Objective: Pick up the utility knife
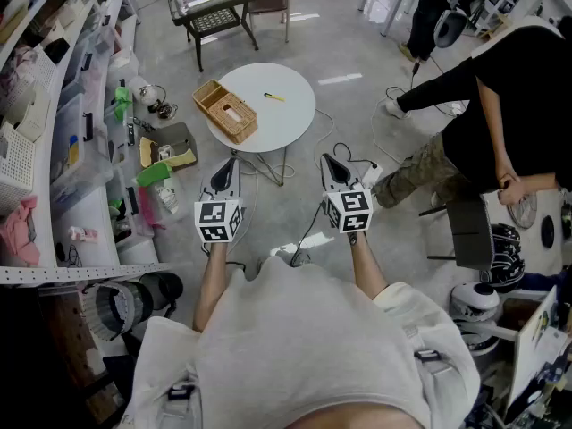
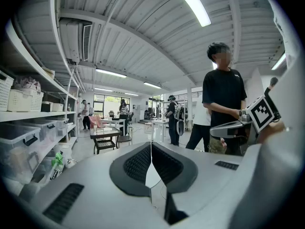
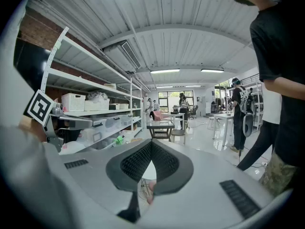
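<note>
A small yellow utility knife (image 1: 273, 96) lies on the round white table (image 1: 286, 119) in the head view, right of a wicker basket. My left gripper (image 1: 230, 163) and right gripper (image 1: 331, 162) hang side by side in front of the table, short of its near edge, both well away from the knife. Each is shut with nothing between its jaws. In the left gripper view the left gripper (image 2: 151, 144) has its tips touching; in the right gripper view the right gripper (image 3: 151, 143) does too. The knife shows in neither gripper view.
A wicker basket (image 1: 225, 110) stands on the table's left side. Shelves with bins (image 1: 54, 105) and floor clutter (image 1: 152, 168) run along the left. A person in black (image 1: 509, 105) stands at the right. A dark cart (image 1: 210, 3) is behind the table; cables (image 1: 308, 231) lie on the floor.
</note>
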The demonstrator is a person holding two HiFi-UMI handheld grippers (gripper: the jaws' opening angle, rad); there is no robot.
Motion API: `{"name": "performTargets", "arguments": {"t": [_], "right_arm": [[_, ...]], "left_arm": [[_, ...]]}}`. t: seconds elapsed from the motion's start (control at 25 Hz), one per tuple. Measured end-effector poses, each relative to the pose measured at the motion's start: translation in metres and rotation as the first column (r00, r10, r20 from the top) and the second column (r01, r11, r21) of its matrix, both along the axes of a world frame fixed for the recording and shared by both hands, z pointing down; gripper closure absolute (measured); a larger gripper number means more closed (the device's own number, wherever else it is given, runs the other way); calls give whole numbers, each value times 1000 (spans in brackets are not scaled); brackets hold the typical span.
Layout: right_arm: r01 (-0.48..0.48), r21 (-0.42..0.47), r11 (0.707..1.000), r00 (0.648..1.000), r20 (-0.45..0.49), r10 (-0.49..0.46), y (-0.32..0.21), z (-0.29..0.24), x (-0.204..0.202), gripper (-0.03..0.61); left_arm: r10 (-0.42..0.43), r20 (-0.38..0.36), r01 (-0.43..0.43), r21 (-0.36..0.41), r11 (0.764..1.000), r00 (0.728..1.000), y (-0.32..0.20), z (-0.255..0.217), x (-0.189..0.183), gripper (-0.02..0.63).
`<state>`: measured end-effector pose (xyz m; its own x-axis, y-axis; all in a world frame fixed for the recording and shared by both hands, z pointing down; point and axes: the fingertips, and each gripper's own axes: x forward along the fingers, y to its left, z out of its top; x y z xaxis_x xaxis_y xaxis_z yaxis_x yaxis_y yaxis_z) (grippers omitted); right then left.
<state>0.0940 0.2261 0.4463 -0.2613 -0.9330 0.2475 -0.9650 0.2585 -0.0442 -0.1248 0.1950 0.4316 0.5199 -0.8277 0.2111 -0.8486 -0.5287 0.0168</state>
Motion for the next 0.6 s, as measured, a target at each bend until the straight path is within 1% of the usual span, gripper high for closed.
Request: {"name": "performTargets", "arguments": {"t": [0.32, 0.6], "right_arm": [[4, -5, 1000, 1000, 7, -4, 4, 0, -2, 548], [11, 6, 1000, 1000, 3, -11, 5, 3, 11, 548]], "left_arm": [[-4, 8, 4, -15, 1000, 1000, 4, 10, -1, 591], [-3, 14, 4, -14, 1000, 1000, 7, 11, 16, 591]]}}
